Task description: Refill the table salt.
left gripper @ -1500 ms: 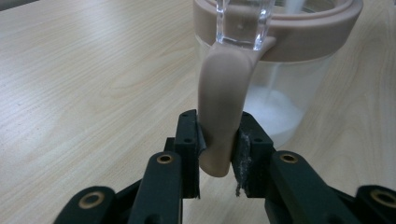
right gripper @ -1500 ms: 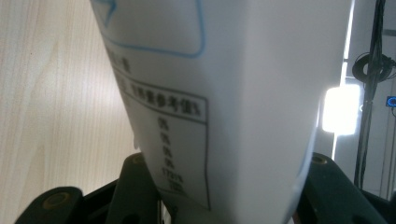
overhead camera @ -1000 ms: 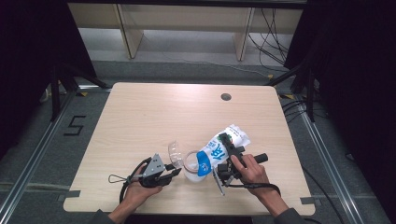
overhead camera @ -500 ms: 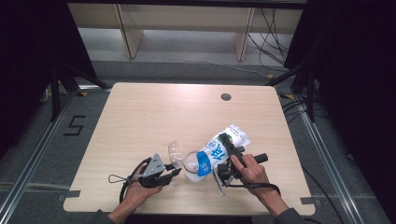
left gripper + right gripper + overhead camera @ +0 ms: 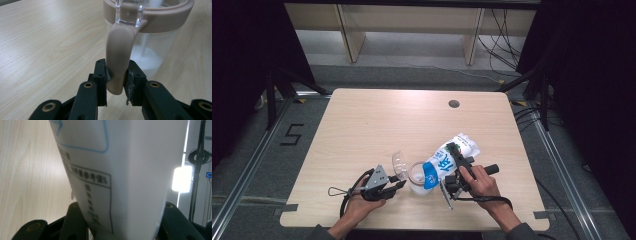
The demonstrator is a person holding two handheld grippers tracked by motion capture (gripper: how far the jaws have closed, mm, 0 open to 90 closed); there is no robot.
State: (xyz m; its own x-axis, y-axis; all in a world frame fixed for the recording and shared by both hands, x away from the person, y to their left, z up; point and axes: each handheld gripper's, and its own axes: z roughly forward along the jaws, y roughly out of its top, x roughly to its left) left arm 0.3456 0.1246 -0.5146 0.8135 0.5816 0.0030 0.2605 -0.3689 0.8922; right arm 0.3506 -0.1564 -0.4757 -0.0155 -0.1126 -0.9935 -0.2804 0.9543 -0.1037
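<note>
While the right gripper point(image 5: 455, 162) clamps the white-and-blue bag point(image 5: 447, 161) tilted over the jar point(image 5: 417, 174), the left gripper point(image 5: 396, 186) is closed on the jar's beige handle point(image 5: 119, 60), steadying it. The jar stands near the table's point(image 5: 377, 120) front edge, about mid-width, between the two hands. The bag's long axis runs from upper right down to lower left, its blue end at the jar's rim, so the pour direction is toward the left gripper. White powder point(image 5: 150, 58) lies in the jar's bottom. The clear hinged lid point(image 5: 399, 161) stands open on the far-left side of the rim, clear of the bag. Judgement: pouring underway; spill risk if the bag mouth drifts off the rim.
</note>
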